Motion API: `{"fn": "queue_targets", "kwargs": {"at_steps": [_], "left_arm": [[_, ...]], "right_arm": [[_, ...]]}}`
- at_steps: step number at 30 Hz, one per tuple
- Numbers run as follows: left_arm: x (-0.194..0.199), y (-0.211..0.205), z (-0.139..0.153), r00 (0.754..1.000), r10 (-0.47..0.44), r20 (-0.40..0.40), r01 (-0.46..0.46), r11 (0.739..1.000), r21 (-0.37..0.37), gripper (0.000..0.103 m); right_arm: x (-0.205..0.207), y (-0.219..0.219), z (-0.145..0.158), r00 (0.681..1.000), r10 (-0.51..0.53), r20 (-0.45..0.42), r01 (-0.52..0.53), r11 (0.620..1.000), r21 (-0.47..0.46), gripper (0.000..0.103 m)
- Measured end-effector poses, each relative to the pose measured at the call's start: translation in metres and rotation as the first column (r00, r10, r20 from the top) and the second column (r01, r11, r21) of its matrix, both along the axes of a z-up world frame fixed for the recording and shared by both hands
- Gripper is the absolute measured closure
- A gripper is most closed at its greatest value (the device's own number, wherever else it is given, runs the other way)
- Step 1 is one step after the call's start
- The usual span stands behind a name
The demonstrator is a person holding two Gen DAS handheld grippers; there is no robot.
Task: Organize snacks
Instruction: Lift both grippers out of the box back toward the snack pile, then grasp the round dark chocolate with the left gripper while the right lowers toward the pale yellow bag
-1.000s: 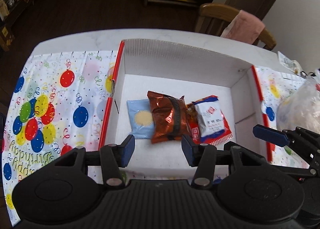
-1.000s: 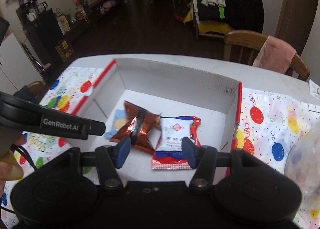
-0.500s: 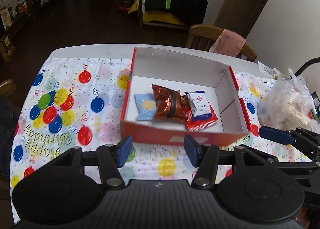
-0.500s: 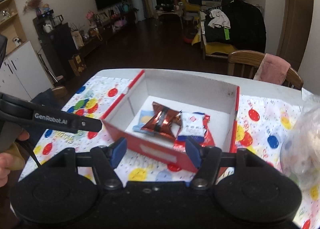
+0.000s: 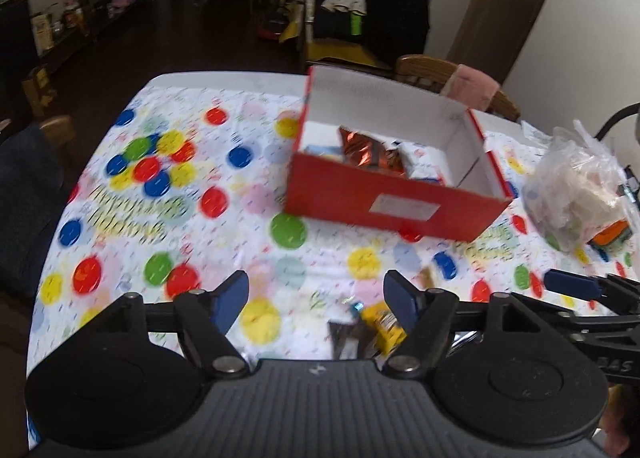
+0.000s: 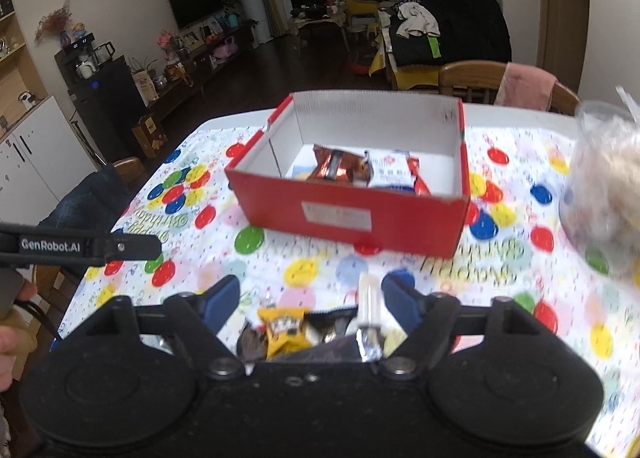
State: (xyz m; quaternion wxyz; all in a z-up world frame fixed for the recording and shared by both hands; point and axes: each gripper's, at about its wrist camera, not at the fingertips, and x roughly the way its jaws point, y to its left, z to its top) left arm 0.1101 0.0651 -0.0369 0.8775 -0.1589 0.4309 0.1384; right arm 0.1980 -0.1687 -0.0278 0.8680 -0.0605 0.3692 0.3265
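Observation:
A red cardboard box (image 5: 394, 205) (image 6: 348, 217) with a white inside stands on the balloon tablecloth. In it lie a copper-brown packet (image 5: 370, 153) (image 6: 338, 165), a white and red packet (image 6: 394, 173) and a pale blue one, partly hidden by the front wall. My left gripper (image 5: 316, 300) is open and empty, pulled back near the table's front. My right gripper (image 6: 310, 294) is open and empty over loose snacks: a yellow packet (image 6: 284, 330) (image 5: 382, 324), a dark packet (image 5: 346, 336) and a silver stick (image 6: 368, 322).
A clear plastic bag of snacks (image 5: 576, 193) (image 6: 604, 177) lies at the right of the box. A wooden chair with a pink cloth (image 5: 468, 83) (image 6: 524, 87) stands behind the table. Another chair (image 6: 128, 171) is at the left edge.
Both grippers have pulled back and up from the box, which now looks smaller and farther. Loose snacks at the table's front have come into view.

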Motion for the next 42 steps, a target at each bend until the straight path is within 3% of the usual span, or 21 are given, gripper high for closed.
{"fn": "queue_targets", "kwargs": {"at_steps": [5,12,17,25,30,35,39,42], "left_arm": [[-0.022,0.008,-0.023,0.998,0.044,-0.046,-0.046,0.998,-0.043,0.023],[-0.04,0.031,-0.059,0.972,0.176,-0.154,-0.2,0.967,-0.157,0.019],[-0.041,0.043,-0.076,0.95,0.239,-0.199,-0.276,0.943,-0.186,0.019],[-0.035,0.063,-0.104,0.9,0.323,-0.293,-0.405,0.869,-0.285,0.02],[-0.028,0.065,-0.112,0.871,0.379,-0.314,-0.463,0.847,-0.262,0.022],[-0.02,0.062,-0.117,0.864,0.386,-0.324,-0.471,0.847,-0.247,0.026],[-0.019,0.063,-0.12,0.846,0.407,-0.343,-0.499,0.831,-0.244,0.027],[-0.019,0.065,-0.124,0.841,0.407,-0.356,-0.506,0.824,-0.254,0.035]], "right_arm": [[-0.019,-0.007,-0.013,1.0,0.025,-0.002,-0.025,1.0,0.001,0.002],[-0.036,-0.008,-0.037,0.998,0.044,-0.05,-0.045,0.999,-0.012,0.0],[-0.034,-0.015,-0.05,0.999,0.015,-0.041,-0.017,0.998,-0.056,0.0],[-0.012,-0.028,-0.062,0.999,-0.023,-0.044,0.017,0.993,-0.116,0.001],[-0.002,-0.038,-0.065,0.999,-0.027,-0.047,0.021,0.992,-0.123,0.002],[0.008,-0.041,-0.07,0.999,-0.012,-0.052,0.004,0.989,-0.145,0.004],[0.015,-0.042,-0.075,0.998,0.008,-0.059,-0.017,0.986,-0.165,0.005],[0.018,-0.043,-0.076,0.998,0.018,-0.066,-0.029,0.986,-0.166,0.005]]}}
